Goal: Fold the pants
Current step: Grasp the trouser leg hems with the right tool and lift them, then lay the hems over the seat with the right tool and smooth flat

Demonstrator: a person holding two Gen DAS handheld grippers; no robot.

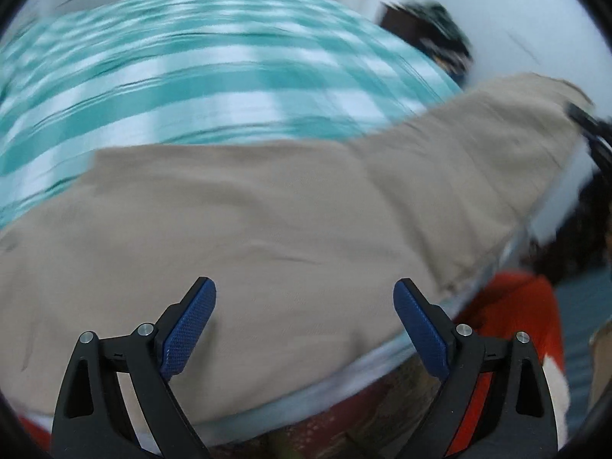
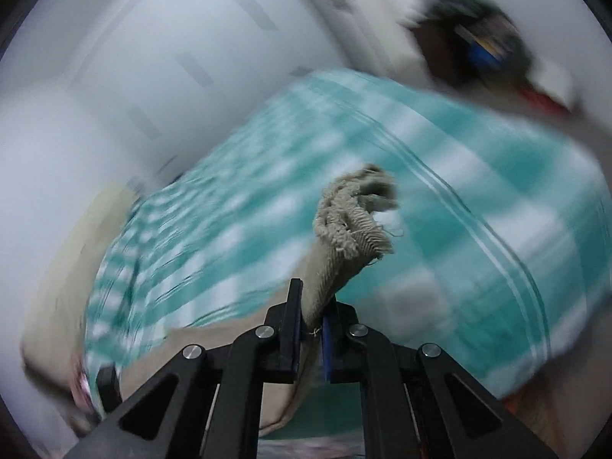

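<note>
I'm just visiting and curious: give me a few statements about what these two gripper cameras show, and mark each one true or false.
1. The right gripper is clamped on a frayed end of the beige pants. True.
2. The left gripper grips the pants too. False: its blue fingers stand wide apart above the cloth, holding nothing.
3. The pants lie on a teal-and-white checked sheet. True.
4. The pants are dark blue denim. False: they are beige.
5. Something orange-red shows beyond the bed edge in the left view. True.
</note>
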